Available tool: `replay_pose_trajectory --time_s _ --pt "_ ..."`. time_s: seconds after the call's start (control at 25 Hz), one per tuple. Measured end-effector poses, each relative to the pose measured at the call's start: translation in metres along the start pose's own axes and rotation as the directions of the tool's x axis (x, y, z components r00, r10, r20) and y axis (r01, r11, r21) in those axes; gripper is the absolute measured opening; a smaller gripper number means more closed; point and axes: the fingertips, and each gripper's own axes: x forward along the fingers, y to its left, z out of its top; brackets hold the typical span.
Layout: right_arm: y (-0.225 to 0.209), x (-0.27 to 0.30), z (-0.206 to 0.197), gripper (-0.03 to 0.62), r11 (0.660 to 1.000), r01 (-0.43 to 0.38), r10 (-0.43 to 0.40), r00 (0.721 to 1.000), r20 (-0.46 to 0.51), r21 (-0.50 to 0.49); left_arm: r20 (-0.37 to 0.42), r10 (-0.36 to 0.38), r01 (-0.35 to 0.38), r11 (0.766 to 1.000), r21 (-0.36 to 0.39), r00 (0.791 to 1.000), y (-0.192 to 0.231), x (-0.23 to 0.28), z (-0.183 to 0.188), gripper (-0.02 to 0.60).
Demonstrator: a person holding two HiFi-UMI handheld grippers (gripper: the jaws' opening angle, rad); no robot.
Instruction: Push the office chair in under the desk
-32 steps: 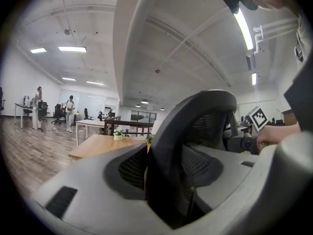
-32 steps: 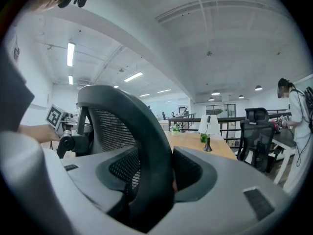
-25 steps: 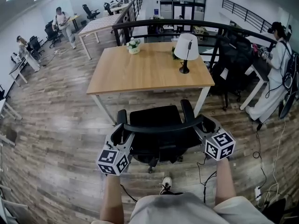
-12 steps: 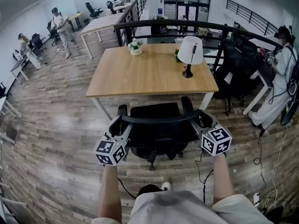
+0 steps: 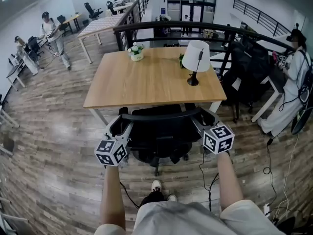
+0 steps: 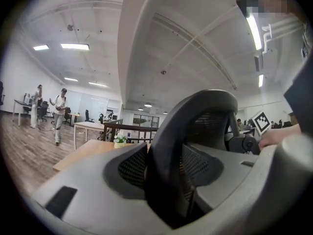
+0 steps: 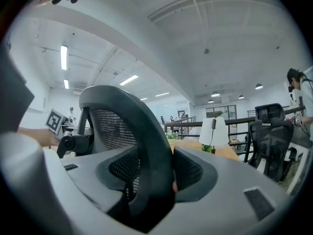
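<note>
**Office chair** at the near edge of the counter: seat front just beneath the top, backrest on the person's side. The left gripper and right gripper each have their fingers clenched on the backrest rim, one toward either end.

Likely hazards:
- (a) The armrests appear to ride close to the counter's edge. They may strike it, halting the chair and jolting the lamp.
- (b) Uneven pressure from the two hands could swing the chair on its casters toward a counter leg.
- (c) The rim is curved and smooth, so the fingers may slide along it under a hard shove.
- (d) A floor cable lies near the person's shoe, a tripping risk.
</note>
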Motion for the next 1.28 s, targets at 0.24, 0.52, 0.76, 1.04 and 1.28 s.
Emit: replay_pose_trajectory --time_s 0.24,0.52,0.76,1.04,1.28 --pt "-0.022 0.040 0.009 0.230 1.000 0.002 -0.002 1.000 0.010 0.004 -0.007 -0.014 0.014 1.000 0.008 1.000 0.025 0.041 0.005 0.262" --pt "-0.040 0.082 0.018 0.231 1.000 0.012 -0.012 1.000 0.021 0.021 -0.007 -0.026 0.026 1.000 0.008 1.000 0.055 0.080 0.011 0.263" --pt "-0.054 0.112 0.024 0.232 0.999 0.023 -0.024 1.000 0.016 0.032 -0.007 -0.046 0.046 0.999 0.004 0.999 0.076 0.112 0.015 0.264" --pt "-0.062 0.146 0.034 0.235 0.998 0.042 -0.044 0.998 0.038 0.043 0.011 -0.055 0.055 0.998 0.001 0.998 0.106 0.141 0.023 0.264" --pt "-0.075 0.170 0.040 0.236 0.997 0.059 -0.061 0.997 0.055 0.049 0.021 -0.060 0.061 0.998 -0.003 0.998 0.123 0.167 0.026 0.264"
